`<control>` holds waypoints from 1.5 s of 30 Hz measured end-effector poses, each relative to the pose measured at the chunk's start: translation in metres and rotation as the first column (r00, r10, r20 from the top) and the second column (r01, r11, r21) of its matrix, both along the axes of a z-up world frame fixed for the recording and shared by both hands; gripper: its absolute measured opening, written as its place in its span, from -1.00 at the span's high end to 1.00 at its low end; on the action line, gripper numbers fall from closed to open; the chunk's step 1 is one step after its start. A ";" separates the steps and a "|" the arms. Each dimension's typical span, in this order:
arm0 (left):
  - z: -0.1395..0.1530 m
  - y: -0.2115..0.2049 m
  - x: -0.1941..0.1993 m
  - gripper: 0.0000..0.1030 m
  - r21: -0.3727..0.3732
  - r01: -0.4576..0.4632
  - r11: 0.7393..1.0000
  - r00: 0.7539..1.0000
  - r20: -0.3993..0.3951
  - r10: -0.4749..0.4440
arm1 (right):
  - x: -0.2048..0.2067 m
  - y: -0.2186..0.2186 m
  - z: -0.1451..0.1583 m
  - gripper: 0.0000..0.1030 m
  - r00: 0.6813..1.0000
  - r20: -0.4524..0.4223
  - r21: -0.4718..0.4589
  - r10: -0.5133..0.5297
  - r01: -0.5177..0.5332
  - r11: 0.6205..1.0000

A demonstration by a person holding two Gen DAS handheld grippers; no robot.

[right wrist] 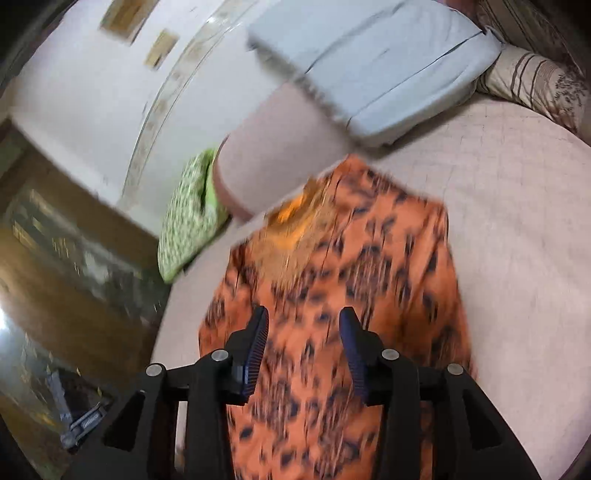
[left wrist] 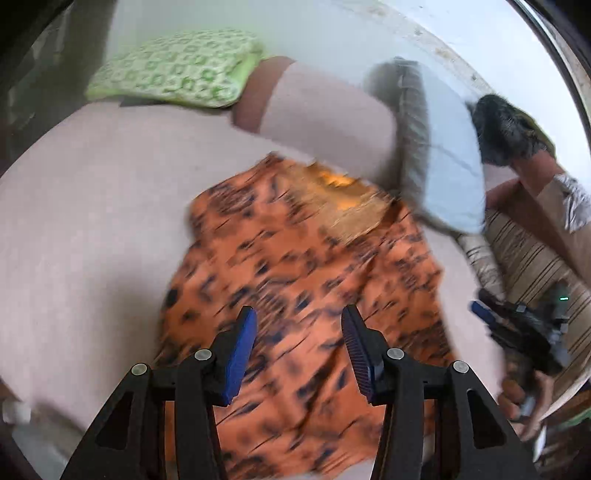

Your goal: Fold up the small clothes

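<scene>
Soft matt cloth on the orange garment [left wrist: 295, 266], ribbed blue pads [right wrist: 255, 354] on matt black plastic fingers, quilted bedcover [right wrist: 517, 221] beneath.

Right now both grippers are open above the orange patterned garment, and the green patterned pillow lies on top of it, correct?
Not quite. In the left wrist view the green patterned pillow lies apart from the orange patterned garment. The left gripper and right gripper are open above it.

No text, label, brand, number or sign can be read in either view. Marks on the green patterned pillow [left wrist: 177, 66], which lies against the wall at the far side of the bed [left wrist: 74, 206], are only a repeated print and are blurred by motion. Framed items on the wall [right wrist: 122, 14] above that pillow are too smeared to be made out.
</scene>
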State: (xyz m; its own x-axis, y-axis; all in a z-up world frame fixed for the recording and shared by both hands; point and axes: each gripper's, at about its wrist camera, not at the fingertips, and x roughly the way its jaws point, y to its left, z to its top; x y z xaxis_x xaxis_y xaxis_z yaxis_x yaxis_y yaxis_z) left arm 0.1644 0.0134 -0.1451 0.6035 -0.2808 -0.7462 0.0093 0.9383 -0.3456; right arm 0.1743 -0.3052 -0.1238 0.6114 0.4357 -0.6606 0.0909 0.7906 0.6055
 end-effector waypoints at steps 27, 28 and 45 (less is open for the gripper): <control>-0.093 0.077 -0.029 0.25 -0.146 -0.172 0.974 0.926 -0.361 0.110 | -0.106 -0.044 -0.062 0.33 0.866 -0.455 -0.327 -0.208 0.055 0.943; -0.094 0.071 -0.028 0.27 -0.118 -0.150 0.982 0.928 -0.360 0.099 | -0.107 -0.043 -0.062 0.65 0.862 -0.460 -0.341 -0.215 0.052 0.939; -0.076 0.060 -0.044 0.75 0.045 -0.105 0.993 0.917 -0.383 0.114 | -0.120 -0.057 -0.051 0.85 0.867 -0.460 -0.299 -0.191 0.051 0.953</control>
